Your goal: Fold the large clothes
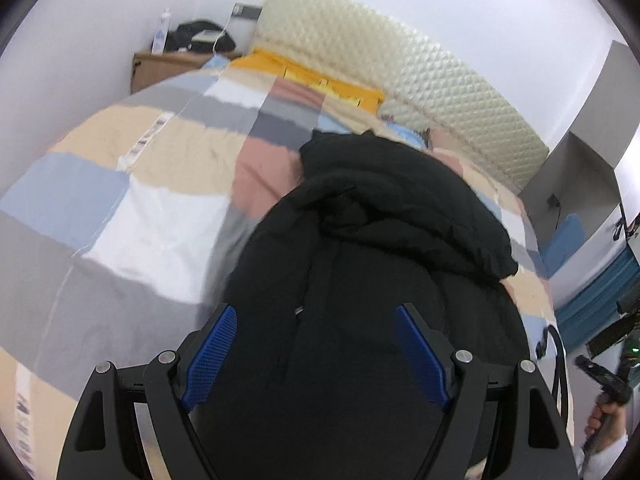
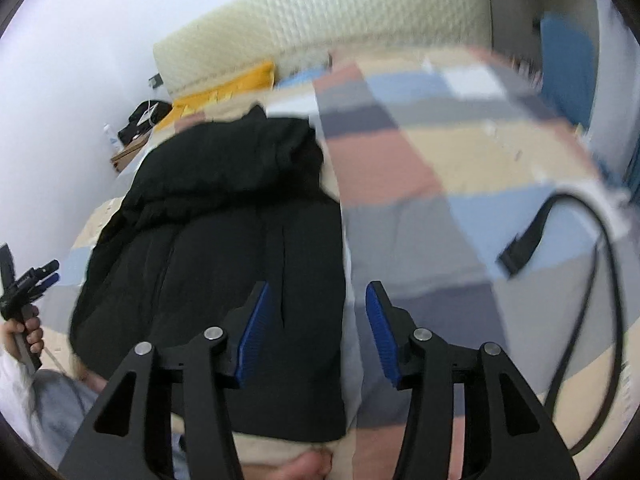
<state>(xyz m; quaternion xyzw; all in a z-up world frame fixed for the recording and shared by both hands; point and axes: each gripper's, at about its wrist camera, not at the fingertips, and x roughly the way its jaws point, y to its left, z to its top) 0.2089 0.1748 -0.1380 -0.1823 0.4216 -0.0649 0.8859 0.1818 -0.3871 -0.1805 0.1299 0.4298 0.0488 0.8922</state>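
Observation:
A large black hooded jacket [image 1: 360, 240] lies lengthwise on the bed, hood end toward the headboard. It also shows in the right wrist view [image 2: 224, 232]. My left gripper [image 1: 316, 316] is open and empty, hovering above the jacket's lower part, blue pads wide apart. My right gripper [image 2: 316, 296] is open and empty above the jacket's right edge; its left pad is over the black fabric, its right pad over the bedspread. The left gripper also appears small at the left edge of the right wrist view [image 2: 40, 276].
The bed carries a patchwork bedspread [image 1: 120, 200] in blue, beige, grey, pink and white. A yellow pillow [image 1: 320, 76] and quilted cream headboard [image 1: 400, 64] are at the far end. A black cable [image 2: 600, 280] trails at right. A wooden nightstand [image 1: 168, 64] stands far left.

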